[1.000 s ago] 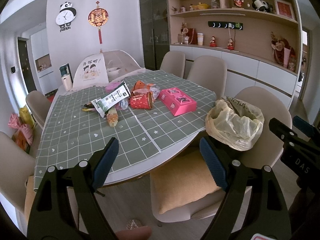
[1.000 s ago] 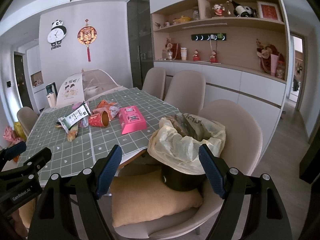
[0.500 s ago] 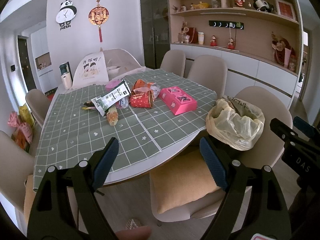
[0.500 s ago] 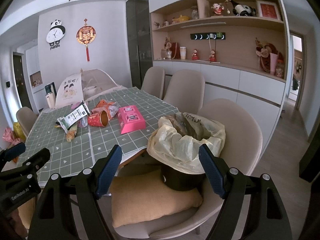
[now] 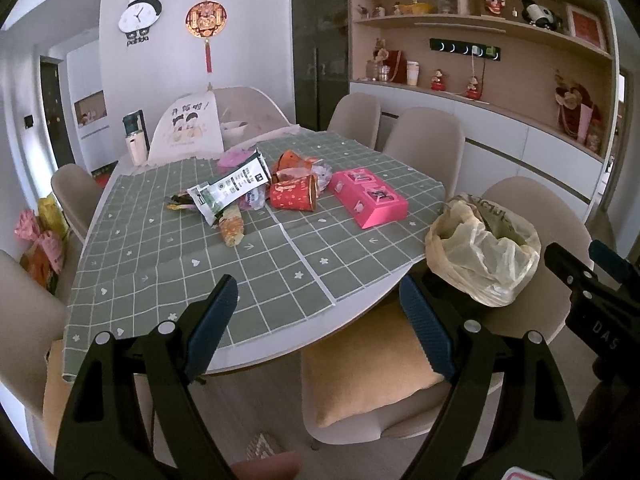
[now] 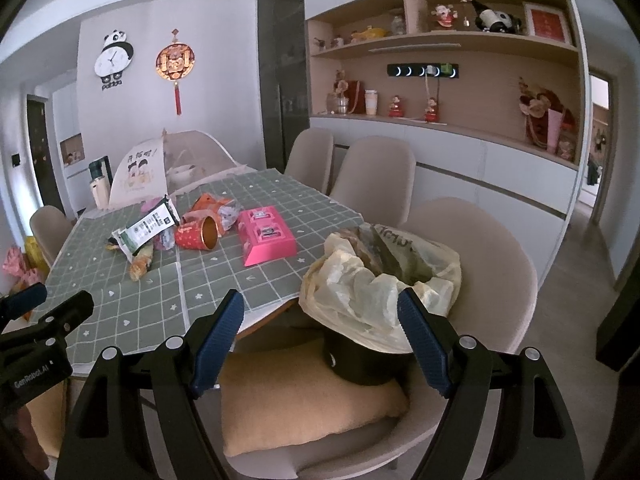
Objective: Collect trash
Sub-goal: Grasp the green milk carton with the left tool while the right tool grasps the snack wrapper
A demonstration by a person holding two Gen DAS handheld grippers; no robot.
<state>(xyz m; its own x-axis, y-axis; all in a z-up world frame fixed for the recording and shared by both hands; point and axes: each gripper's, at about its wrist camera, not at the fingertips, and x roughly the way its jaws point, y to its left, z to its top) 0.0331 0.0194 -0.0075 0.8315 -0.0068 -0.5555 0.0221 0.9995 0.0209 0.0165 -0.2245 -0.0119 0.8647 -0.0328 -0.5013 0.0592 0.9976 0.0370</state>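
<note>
Trash lies in a pile on the green checked tablecloth [image 5: 280, 264]: a pink box [image 5: 370, 197] [image 6: 267, 235], a red paper cup [image 5: 294, 197] [image 6: 198, 235] on its side, a black-and-white wrapper [image 5: 230, 186] [image 6: 146, 226], an orange wrapper [image 5: 232, 230] and crumpled packets. A black bin lined with a yellowish bag [image 5: 480, 252] [image 6: 380, 280] stands on the chair at the table's near right. My left gripper [image 5: 316, 316] is open and empty, short of the table edge. My right gripper [image 6: 320, 328] is open and empty, just in front of the bin.
Beige chairs [image 6: 372, 176] ring the table. The near chair holds an orange cushion [image 6: 304, 396]. A mesh food cover [image 5: 240, 116] and a thermos [image 5: 134, 142] stand at the far end. Wall shelves with ornaments [image 6: 440, 92] run along the right.
Both grippers have drifted slightly; the views have shifted a little. Both stay open and empty, and the trash has not moved.
</note>
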